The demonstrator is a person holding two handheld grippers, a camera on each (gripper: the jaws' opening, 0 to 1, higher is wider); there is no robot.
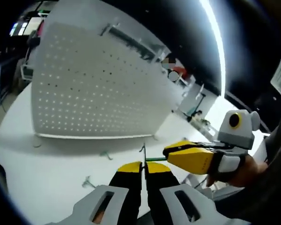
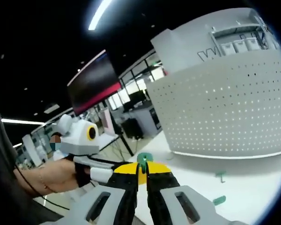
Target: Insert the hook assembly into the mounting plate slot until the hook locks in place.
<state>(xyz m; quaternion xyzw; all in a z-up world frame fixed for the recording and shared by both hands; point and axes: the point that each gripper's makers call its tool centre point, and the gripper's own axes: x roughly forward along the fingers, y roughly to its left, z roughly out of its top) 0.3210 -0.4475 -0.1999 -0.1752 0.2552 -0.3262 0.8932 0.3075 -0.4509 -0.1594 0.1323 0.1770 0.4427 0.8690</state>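
Left gripper view
Grippers: two. Your left gripper (image 1: 141, 169) rises from the bottom, jaws nearly together on a thin metal hook (image 1: 143, 152). Your right gripper (image 1: 189, 157) comes in from the right, tips meeting the left's.
Hook: one green piece (image 1: 154, 159) runs between the two grippers' tips.
Loose hooks: three on the table (image 1: 47, 164), near the board's lower edge: (image 1: 105, 153), (image 1: 87, 181), (image 1: 37, 143).
Board: one white pegboard (image 1: 93, 89), upright, well beyond the tips.
Room: bare tabletop lies between your jaws and the board.

Right gripper view
Grippers: two. Your right gripper (image 2: 143, 169) has its jaws narrowed on the green piece (image 2: 144, 159). The left gripper (image 2: 100, 174) enters from the left, in your hand (image 2: 51, 176).
Loose hooks: two green ones on the table, (image 2: 221, 176) and (image 2: 219, 200).
Board: one, at right (image 2: 225, 108), its lower edge on the table.
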